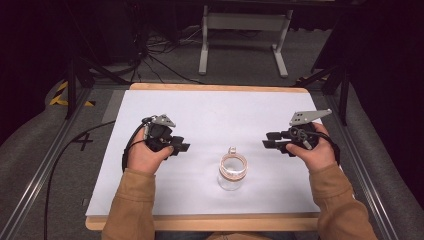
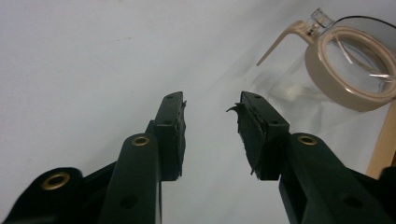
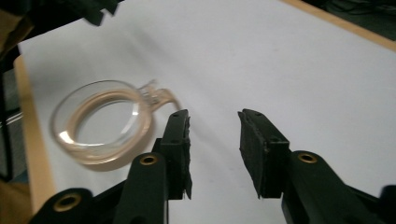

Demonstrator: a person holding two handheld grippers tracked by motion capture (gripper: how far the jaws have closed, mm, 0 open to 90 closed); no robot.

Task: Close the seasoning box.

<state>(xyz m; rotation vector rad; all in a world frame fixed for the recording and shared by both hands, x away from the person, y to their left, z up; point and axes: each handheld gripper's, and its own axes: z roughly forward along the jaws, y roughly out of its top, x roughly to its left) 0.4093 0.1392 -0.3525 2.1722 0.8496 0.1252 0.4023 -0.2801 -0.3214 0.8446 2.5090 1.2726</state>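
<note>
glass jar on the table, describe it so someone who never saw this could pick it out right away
Start at the white sheet covering the wooden table. Near its front edge, between the left gripper and right gripper, stands a clear glass jar. It has a tan ring at the mouth and a small clasp at the rim, and it is the only object on the sheet.

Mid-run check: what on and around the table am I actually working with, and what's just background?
In play:
- clear glass jar with tan lid
- left gripper, open
- right gripper, open
- white table

Background:
- white metal stand on the floor
- floor cables
</note>
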